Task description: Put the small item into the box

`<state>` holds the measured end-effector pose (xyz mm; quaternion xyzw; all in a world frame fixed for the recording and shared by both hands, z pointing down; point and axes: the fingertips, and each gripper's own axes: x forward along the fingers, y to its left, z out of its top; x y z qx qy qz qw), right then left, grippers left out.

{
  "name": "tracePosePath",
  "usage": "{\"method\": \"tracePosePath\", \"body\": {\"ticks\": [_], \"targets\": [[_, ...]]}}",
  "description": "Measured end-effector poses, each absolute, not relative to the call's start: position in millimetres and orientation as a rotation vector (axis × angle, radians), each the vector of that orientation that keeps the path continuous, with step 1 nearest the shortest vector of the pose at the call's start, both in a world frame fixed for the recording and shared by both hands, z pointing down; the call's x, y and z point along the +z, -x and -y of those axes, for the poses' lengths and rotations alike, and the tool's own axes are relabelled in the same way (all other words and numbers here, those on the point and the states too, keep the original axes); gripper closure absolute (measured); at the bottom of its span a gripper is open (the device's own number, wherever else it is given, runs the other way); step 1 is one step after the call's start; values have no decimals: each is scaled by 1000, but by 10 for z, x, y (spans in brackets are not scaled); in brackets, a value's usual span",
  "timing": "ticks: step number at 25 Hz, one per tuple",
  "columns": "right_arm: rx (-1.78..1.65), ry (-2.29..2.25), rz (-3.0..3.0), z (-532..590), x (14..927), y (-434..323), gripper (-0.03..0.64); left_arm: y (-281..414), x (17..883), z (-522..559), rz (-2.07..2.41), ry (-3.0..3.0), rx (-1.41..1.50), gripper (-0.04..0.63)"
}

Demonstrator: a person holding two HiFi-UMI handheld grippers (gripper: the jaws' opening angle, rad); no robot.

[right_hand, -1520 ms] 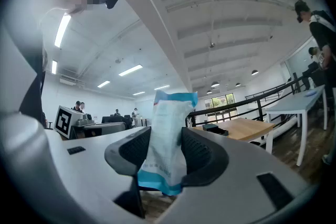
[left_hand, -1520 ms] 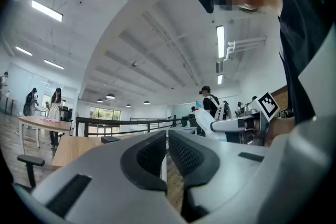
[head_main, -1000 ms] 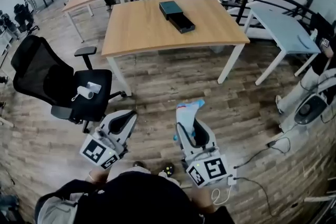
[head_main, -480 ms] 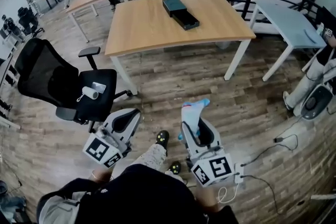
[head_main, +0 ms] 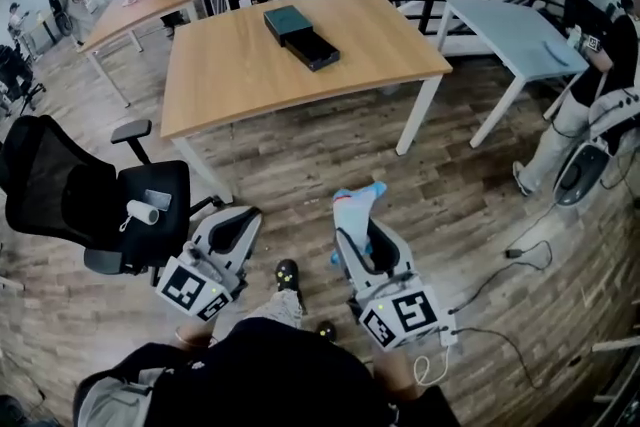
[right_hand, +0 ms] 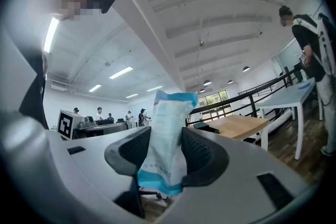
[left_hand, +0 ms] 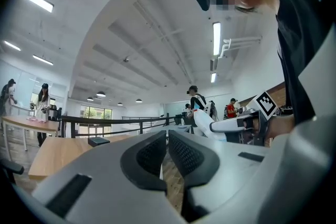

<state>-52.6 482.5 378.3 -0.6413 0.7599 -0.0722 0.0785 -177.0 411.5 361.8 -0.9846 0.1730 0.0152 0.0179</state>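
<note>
Packet (right_hand: 167, 134) clamped in right gripper (head_main: 356, 233), well short of box (head_main: 300, 35). Left gripper (left_hand: 167, 153) nearly closed, empty. Pickup complete. Remaining: carry to box, release inside.

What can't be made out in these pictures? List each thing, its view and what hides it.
1. Inside of the box: head view, too far and dark.
2. Print on the packet: right gripper view, blurred, sides covered by the jaws.
3. White items on the chair: head view, too small to name.
</note>
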Motion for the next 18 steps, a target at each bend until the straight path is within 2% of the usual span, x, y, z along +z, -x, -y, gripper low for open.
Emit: {"method": "tracePosePath", "body": {"ticks": [18], "targets": [[-181,1966,-2303,-3511,3683,408,430,1581,3697,-2782,-509,3107,69,572]]}}
